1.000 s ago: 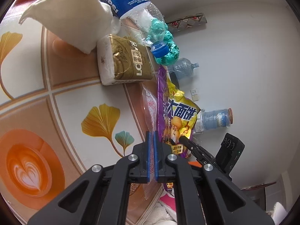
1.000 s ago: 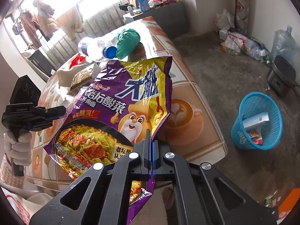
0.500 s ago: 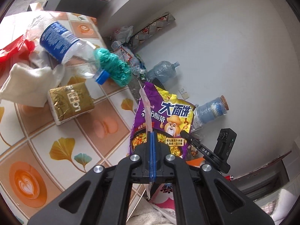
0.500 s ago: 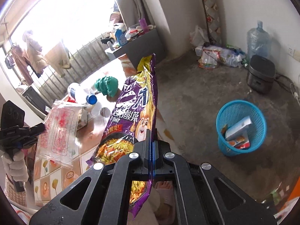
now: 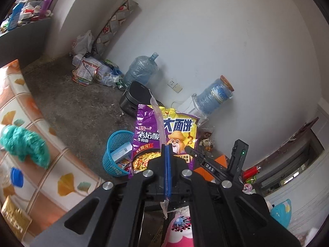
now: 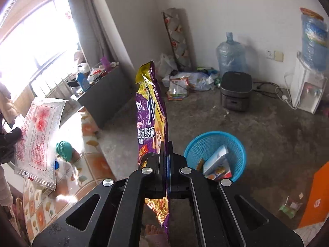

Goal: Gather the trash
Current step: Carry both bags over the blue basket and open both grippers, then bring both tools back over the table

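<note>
While clamped shut on the purple noodle bag [image 6: 151, 121], with the right gripper [image 6: 166, 156] just left of and above the blue basket [image 6: 216, 142] on the floor, sits nearer than the left gripper [image 5: 166, 158], pinched shut on a clear wrapper [image 6: 38, 135].

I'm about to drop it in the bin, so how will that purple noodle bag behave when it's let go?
The purple noodle bag looks light and floppy, standing thin from the right tongs. It may flutter sideways and miss the blue basket.
</note>
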`<state>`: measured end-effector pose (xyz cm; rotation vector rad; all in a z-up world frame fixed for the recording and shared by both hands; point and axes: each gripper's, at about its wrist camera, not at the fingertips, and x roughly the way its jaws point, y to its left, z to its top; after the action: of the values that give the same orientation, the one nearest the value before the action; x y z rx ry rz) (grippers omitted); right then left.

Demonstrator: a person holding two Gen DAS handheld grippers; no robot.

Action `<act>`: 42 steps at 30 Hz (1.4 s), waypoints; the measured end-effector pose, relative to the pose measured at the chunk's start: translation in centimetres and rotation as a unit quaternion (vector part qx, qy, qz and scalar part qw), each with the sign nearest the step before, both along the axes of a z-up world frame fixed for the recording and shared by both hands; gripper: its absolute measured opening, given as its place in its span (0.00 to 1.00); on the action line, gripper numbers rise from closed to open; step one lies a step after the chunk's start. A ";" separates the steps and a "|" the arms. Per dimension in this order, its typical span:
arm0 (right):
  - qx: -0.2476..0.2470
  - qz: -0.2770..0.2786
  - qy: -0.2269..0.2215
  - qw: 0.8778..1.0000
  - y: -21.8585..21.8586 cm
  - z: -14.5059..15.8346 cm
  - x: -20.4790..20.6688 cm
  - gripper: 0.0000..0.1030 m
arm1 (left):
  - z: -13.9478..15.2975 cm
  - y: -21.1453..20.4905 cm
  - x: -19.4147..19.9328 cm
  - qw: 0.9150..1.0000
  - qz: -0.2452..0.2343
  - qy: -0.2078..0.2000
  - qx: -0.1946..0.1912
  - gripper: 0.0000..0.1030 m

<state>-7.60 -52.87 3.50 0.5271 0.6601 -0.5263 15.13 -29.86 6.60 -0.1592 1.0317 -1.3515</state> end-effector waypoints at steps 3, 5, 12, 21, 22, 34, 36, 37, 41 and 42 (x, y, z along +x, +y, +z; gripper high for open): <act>0.011 -0.039 0.012 0.999 -2.9 -2.1 0.4 0.00 | -1.5 -6.3 0.4 0.999 -0.028 -0.001 0.026 0.00; 0.026 -0.061 0.021 0.998 -4.7 -4.0 0.7 0.00 | -3.0 -10.2 0.5 0.998 -0.042 -0.001 0.045 0.00; 0.113 -0.134 0.039 0.984 -11.1 -12.6 1.5 0.00 | -10.6 -22.1 -0.4 0.988 -0.081 -0.003 0.128 0.00; 0.211 -0.204 0.077 0.953 -16.4 -23.8 2.0 0.40 | -20.8 -30.1 -0.2 0.970 -0.071 -0.010 0.230 0.33; 0.222 -0.209 0.081 0.949 -16.4 -24.6 1.8 0.40 | -21.2 -30.3 -0.1 0.970 -0.065 -0.007 0.234 0.33; 0.201 -0.210 0.039 0.956 -16.3 -21.8 0.8 0.40 | -17.5 -27.8 -0.2 0.974 -0.039 -0.077 0.209 0.49; 0.190 -0.201 0.033 0.960 -15.7 -20.6 1.2 0.40 | -16.0 -26.8 -0.5 0.973 -0.030 -0.109 0.203 0.52; 0.185 -0.197 0.029 0.962 -15.3 -20.1 1.6 0.41 | -15.2 -26.2 -0.6 0.971 -0.026 -0.124 0.201 0.54; 0.160 -0.175 0.016 0.971 -13.7 -17.5 2.8 0.45 | -12.2 -23.4 -0.4 0.966 -0.001 -0.171 0.197 0.60; 0.151 -0.169 0.013 0.974 -13.3 -16.7 3.1 0.46 | -11.3 -22.5 -0.3 0.964 0.008 -0.180 0.195 0.61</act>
<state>-4.54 -66.14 -13.23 0.9297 0.6837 -0.7598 14.84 -52.36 -4.71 0.3608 0.9589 -1.0866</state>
